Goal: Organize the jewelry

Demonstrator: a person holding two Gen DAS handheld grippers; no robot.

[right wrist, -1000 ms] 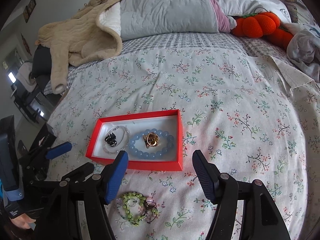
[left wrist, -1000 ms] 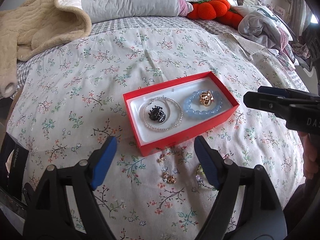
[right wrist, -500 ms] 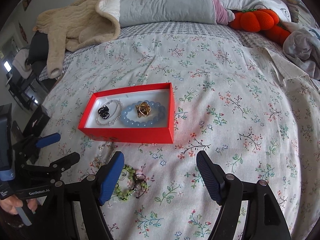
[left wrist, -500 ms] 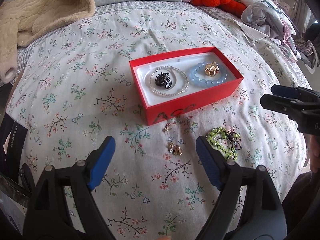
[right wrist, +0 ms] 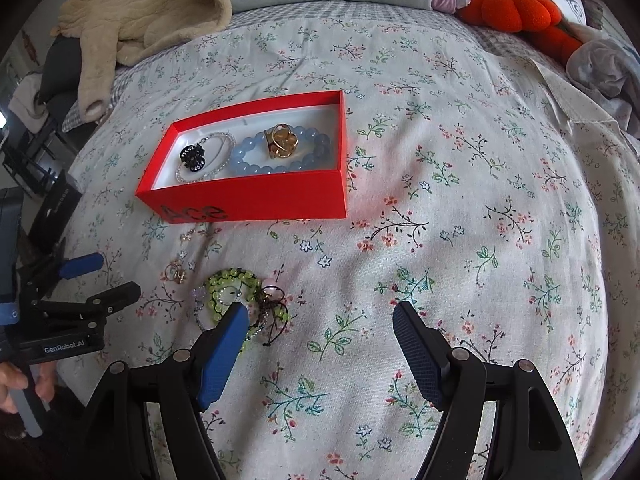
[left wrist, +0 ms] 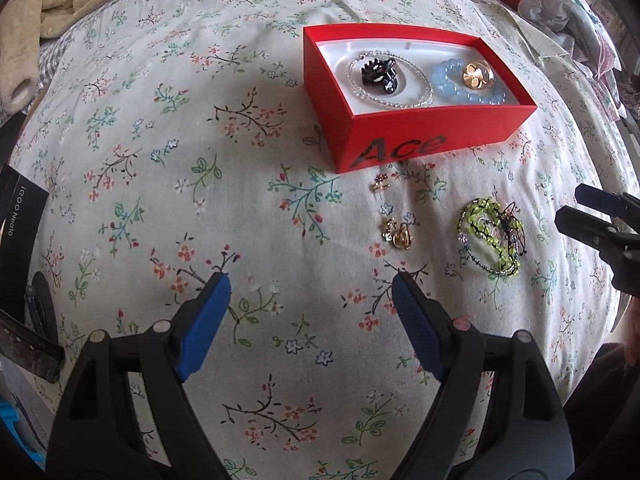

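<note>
We see the red box (left wrist: 404, 80) lying on the bed (left wrist: 240, 160), at about one o'clock in the left wrist view and eleven o'clock in the right wrist view. Inside we count four pieces: a black clip (left wrist: 379, 74) within a clear bead bracelet (left wrist: 390, 96), and a gold ring (right wrist: 281, 142) within a blue bead bracelet (right wrist: 256, 160). Outside, near the box's lettered side, lie a green bead bracelet (left wrist: 490, 236) tangled with dark cords, and two small gold pieces (left wrist: 398, 234). The left view shows both gold pieces sharply; the right view leaves them small. The right view alone shows a pink bead (right wrist: 269, 283) on the tangle. The left gripper (left wrist: 310, 300) and right gripper (right wrist: 320, 332) both stand apart, holding nothing.
</note>
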